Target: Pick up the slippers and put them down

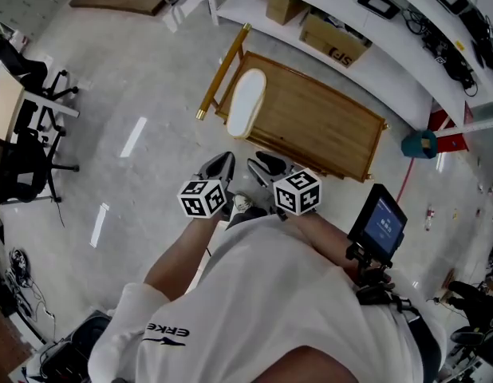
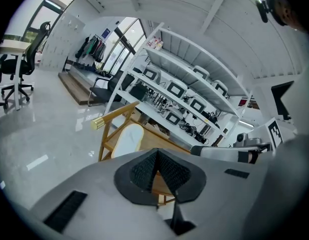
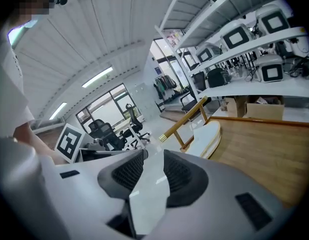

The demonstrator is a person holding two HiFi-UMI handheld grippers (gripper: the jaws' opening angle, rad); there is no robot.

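Evidently set down, one flat white slipper (image 1: 246, 102) lies on the low wooden table (image 1: 334, 130), at its end by the gold-tipped rail (image 1: 222, 74). Both claws hover near that table with nothing in them, probably finished. The left claw (image 2: 157, 154) is pinched closed and the right claw (image 3: 153, 156) is partly apart.

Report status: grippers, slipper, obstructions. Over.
Left gripper shut, empty; right gripper open, empty. White slipper lying on wooden platform, untouched. Nothing seen in the way.
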